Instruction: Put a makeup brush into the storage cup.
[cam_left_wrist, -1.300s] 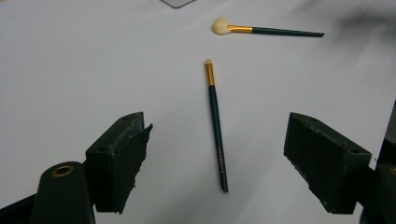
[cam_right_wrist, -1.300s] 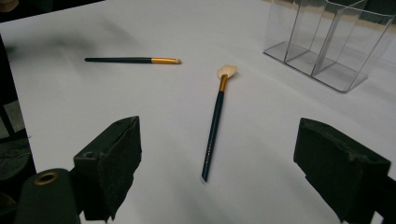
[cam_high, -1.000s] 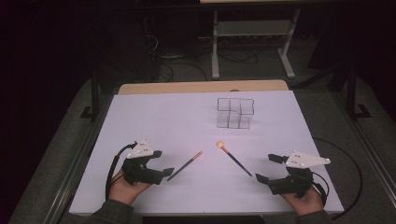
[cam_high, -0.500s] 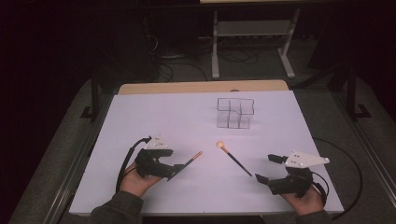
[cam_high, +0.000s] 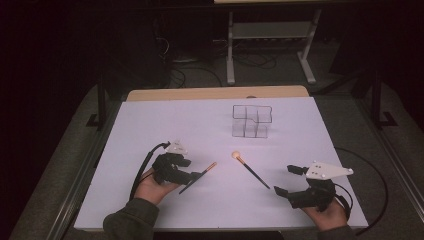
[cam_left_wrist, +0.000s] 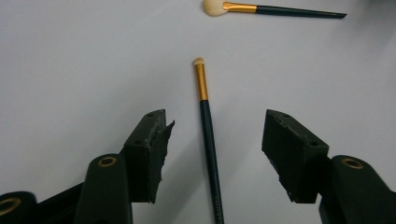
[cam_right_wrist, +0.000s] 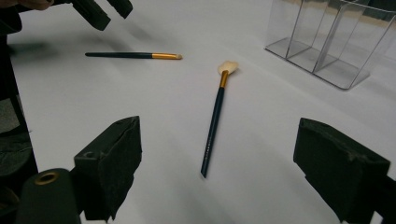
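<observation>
A thin dark-handled brush (cam_high: 197, 177) (cam_left_wrist: 208, 135) (cam_right_wrist: 133, 55) with a gold ferrule lies on the white table. My left gripper (cam_high: 192, 176) (cam_left_wrist: 215, 126) straddles its handle. The jaws have just been closing, but gaps remain on both sides and the pads do not touch it. A second brush (cam_high: 250, 169) (cam_right_wrist: 215, 121) (cam_left_wrist: 271, 8), with a fluffy cream head, lies to the right. My right gripper (cam_high: 285, 180) (cam_right_wrist: 218, 123) stands wide open just short of that handle's tail, with nothing between its jaws.
A clear acrylic organizer (cam_high: 251, 121) (cam_right_wrist: 327, 42) with several compartments stands at the back centre-right of the white table sheet (cam_high: 165, 125). A black cable (cam_high: 372, 170) loops off the table's right side. A metal stand (cam_high: 270, 45) is on the floor behind.
My left gripper has moved right to the thin brush, so its jaws now flank the handle, and they stand narrower than before. The right gripper and both brushes have stayed put.
</observation>
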